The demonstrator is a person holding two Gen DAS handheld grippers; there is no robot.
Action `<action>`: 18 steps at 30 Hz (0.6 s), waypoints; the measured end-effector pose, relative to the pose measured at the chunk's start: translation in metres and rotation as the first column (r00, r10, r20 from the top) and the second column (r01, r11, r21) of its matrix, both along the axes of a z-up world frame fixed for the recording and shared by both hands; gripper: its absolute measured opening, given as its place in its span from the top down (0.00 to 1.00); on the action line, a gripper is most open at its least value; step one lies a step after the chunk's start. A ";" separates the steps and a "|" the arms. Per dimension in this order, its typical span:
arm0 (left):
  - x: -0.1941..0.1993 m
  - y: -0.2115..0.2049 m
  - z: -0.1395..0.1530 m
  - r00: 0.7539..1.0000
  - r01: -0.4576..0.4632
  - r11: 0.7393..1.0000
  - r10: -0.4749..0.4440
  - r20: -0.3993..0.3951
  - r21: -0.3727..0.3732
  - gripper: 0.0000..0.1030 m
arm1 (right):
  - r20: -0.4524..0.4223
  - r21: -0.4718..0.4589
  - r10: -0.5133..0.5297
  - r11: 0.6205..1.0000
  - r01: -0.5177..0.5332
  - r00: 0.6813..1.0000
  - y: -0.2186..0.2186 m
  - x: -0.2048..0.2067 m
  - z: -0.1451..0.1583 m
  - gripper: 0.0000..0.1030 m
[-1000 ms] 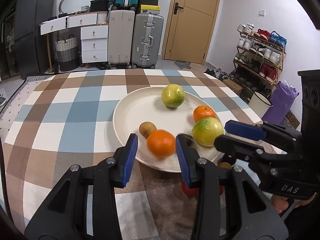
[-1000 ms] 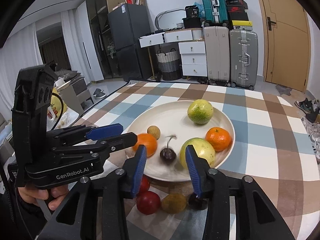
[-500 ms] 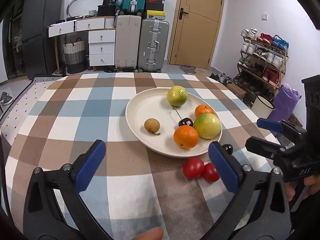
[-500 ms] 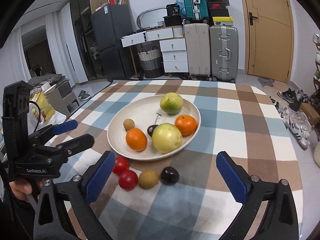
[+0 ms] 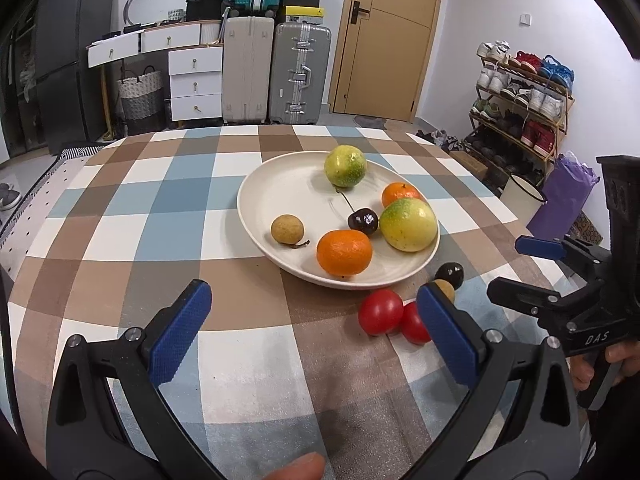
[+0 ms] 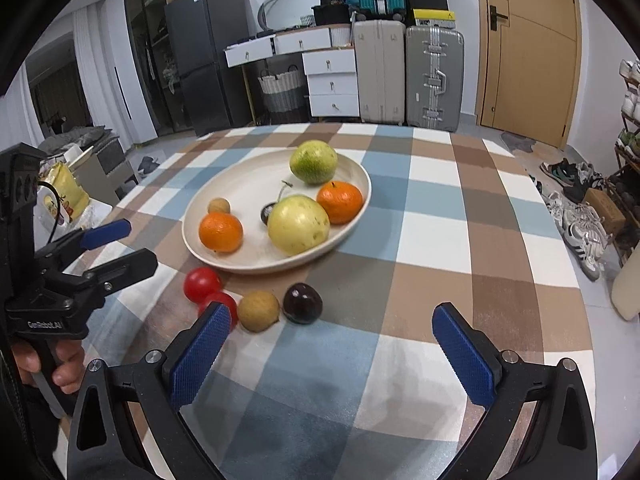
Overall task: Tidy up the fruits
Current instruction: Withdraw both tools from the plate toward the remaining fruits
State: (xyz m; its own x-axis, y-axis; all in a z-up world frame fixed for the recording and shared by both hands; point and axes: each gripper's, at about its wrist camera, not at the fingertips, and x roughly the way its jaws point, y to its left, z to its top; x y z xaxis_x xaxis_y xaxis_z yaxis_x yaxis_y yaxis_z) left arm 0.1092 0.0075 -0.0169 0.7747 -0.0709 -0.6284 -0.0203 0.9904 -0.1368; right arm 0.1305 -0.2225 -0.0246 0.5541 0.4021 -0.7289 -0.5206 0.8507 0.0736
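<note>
Both claws, left and right, are spread empty; the round red tomatoes could be nudged rolling across the checked bench.

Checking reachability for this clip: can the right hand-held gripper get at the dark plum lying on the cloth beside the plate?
Probably yes. The right hand-held gripper is wide open and empty, and the dark plum lies just ahead of it, off the plate. Only the brown longan touching its left side crowds the grasp.
</note>
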 end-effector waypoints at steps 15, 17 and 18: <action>0.011 -0.002 -0.013 0.998 0.000 1.000 0.001 -0.056 0.023 0.01 | -0.059 -0.085 -0.050 0.995 0.044 0.997 -0.001 0.017 -0.025 0.01; 0.012 0.000 -0.014 0.998 -0.007 1.000 0.008 -0.061 0.018 0.01 | -0.064 -0.099 -0.046 0.994 0.039 0.997 0.003 0.020 -0.029 0.01; 0.012 0.001 -0.015 0.998 -0.009 1.000 0.010 -0.063 0.012 0.01 | -0.065 -0.106 -0.044 0.994 0.037 0.997 0.005 0.021 -0.030 0.01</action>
